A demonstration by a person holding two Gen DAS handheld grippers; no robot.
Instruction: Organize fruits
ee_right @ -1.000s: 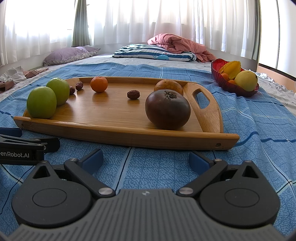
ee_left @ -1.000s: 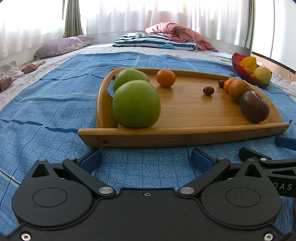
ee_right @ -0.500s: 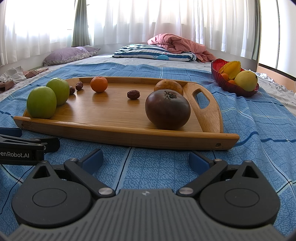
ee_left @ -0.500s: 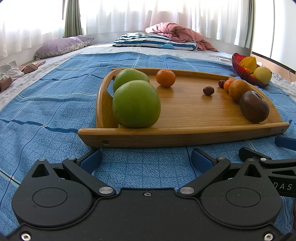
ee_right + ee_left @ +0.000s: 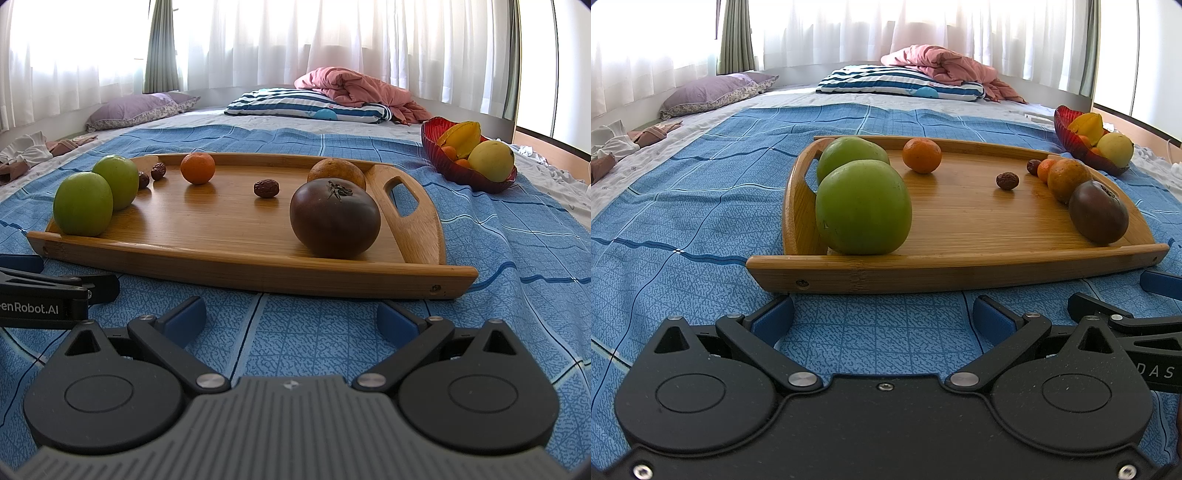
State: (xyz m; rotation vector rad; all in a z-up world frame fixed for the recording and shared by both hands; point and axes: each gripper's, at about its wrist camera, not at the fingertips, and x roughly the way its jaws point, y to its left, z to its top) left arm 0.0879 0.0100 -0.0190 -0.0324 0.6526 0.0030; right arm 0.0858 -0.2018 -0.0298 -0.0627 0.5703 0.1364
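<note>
Left gripper [image 5: 882, 314]: held low over the blue bedspread [image 5: 683, 206], just short of the tray's near edge; fingers are spread wide, nothing is gripped.
Right gripper [image 5: 291, 314]: likewise low at the near edge, fingers spread wide and empty.
Tray [image 5: 236, 258]: wooden, laid on the bedspread, handles at both ends.
Green apples [image 5: 863, 207]: two are set together at the left end, touching.
Tangerine [image 5: 197, 168]: placed near the far rim, apart from the rest.
Dates [image 5: 266, 188]: one is seen mid-tray – two more are tucked behind the apples.
Dark tomato [image 5: 334, 218]: placed at the right end, a brownish orange [image 5: 337, 170] just behind it.
Red bowl [image 5: 458, 171]: set beyond the tray's right end – starfruit, a yellow fruit and small oranges are held in it.
</note>
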